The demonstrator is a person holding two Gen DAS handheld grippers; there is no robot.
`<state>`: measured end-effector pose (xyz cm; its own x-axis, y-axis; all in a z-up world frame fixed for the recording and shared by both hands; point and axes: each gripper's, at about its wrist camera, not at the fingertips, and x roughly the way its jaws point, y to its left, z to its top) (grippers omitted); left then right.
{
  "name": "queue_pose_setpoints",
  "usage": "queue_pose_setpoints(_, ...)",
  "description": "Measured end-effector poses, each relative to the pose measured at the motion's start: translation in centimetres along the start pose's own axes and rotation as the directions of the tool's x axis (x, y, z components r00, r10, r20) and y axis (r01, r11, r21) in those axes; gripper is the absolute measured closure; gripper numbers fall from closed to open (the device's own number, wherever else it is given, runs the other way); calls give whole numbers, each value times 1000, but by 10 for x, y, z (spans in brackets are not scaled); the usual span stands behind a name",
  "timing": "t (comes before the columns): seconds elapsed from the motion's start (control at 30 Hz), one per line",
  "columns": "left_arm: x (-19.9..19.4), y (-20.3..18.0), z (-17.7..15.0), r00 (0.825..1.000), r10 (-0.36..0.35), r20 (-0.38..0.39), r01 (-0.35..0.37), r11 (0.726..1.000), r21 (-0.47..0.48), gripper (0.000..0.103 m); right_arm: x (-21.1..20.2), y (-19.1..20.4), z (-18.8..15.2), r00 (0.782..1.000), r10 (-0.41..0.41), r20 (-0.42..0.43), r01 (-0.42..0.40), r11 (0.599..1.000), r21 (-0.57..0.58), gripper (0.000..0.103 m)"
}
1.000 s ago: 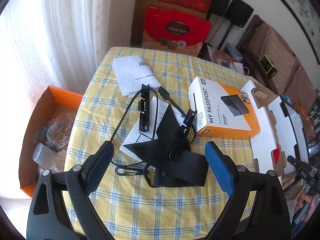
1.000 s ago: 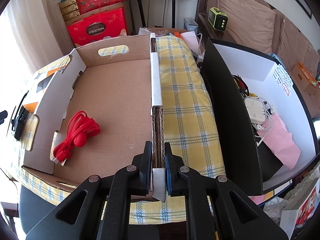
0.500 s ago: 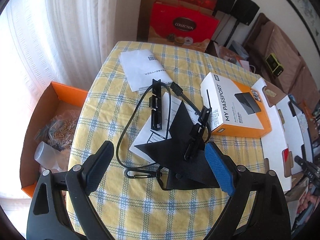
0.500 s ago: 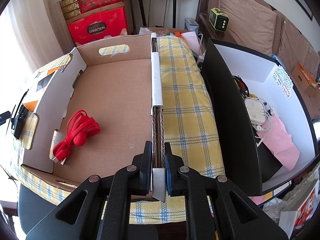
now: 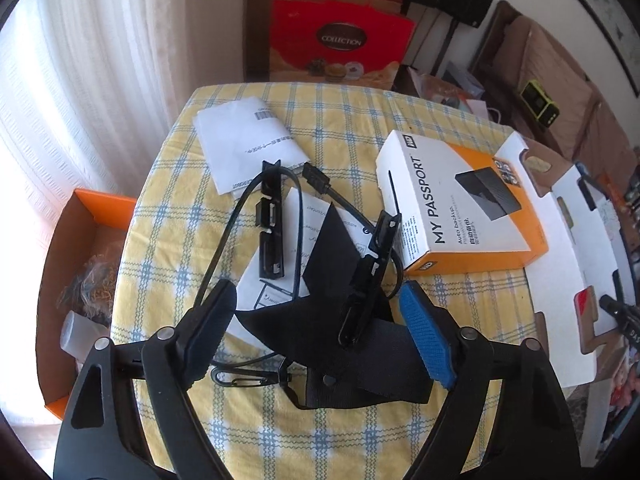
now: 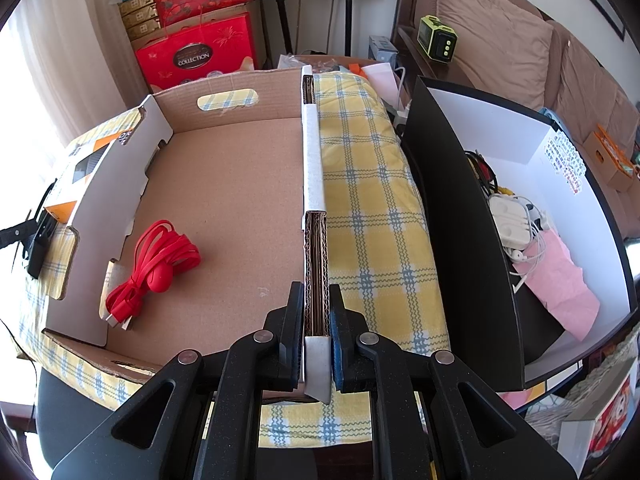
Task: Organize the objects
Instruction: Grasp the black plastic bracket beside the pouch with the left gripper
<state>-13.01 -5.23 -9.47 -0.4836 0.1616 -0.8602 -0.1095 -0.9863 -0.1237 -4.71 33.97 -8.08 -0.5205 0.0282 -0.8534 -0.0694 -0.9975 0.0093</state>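
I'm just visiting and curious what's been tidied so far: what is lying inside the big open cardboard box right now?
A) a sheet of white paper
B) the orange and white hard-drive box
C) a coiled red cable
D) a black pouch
C: the right wrist view shows only a coiled red cable on the floor of the cardboard box, whose wall the right gripper clamps.

From the left wrist we look down, close, over the checked table (image 5: 344, 120); from the right wrist, along the cardboard tray's wall (image 6: 314, 168). Both show the red gift box (image 5: 340, 44).
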Motion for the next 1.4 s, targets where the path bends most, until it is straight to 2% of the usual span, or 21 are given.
queue_pose_setpoints(0.07,5,-7,3,1000,18,-12,-17,999,39,37,0,0,0,1000,0,0,0,1000,1,93)
queue_pose_setpoints(0.2,12,-15,4,1000,3,-28,0,997,73,44,0,0,0,1000,1,0,-1,1000,0,93)
queue_pose_setpoints(0.27,13,-17,3,999,-7,-32,10,996,85,55,0,0,0,1000,2,0,-2,1000,1,93)
queue_pose_setpoints(0.37,12,-19,4,1000,12,-29,-9,994,106,62,0,0,0,1000,1,0,-1,1000,1,93)
queue_pose_setpoints(0.43,10,-16,4,999,10,-32,-7,995,100,62,0,0,0,1000,2,0,-2,1000,2,93)
queue_pose_setpoints(0.47,6,-12,5,1000,14,-25,-12,996,86,58,0,0,0,1000,3,-1,-3,1000,2,93)
queue_pose_setpoints(0.5,3,-7,6,1000,21,-16,-20,998,65,53,0,0,0,1000,5,0,-5,1000,4,93)
queue_pose_setpoints(0.53,-2,0,6,1000,16,-1,-16,999,42,42,0,1,0,1000,5,0,-5,1000,4,93)
queue_pose_setpoints(0.7,-16,19,14,999,-18,30,18,1000,-13,42,0,0,0,1000,6,0,-6,1000,6,93)
queue_pose_setpoints(0.9,-9,0,21,997,-75,16,74,995,68,44,0,0,0,1000,8,0,-8,1000,8,93)
queue_pose_setpoints(0.97,0,-8,20,997,-77,-10,78,992,97,53,0,0,0,1000,8,-1,-8,1000,8,93)
queue_pose_setpoints(1.1,15,-23,14,998,-51,-45,58,985,165,64,0,0,0,1000,7,-3,-7,1000,6,93)
queue_pose_setpoints(1.3,19,-27,9,998,-33,-47,41,982,183,91,0,0,-1,1000,6,-2,-6,1000,8,93)
queue_pose_setpoints(1.4,16,-26,8,999,-29,-35,35,983,181,93,0,0,-1,1000,7,-2,-7,1000,8,93)
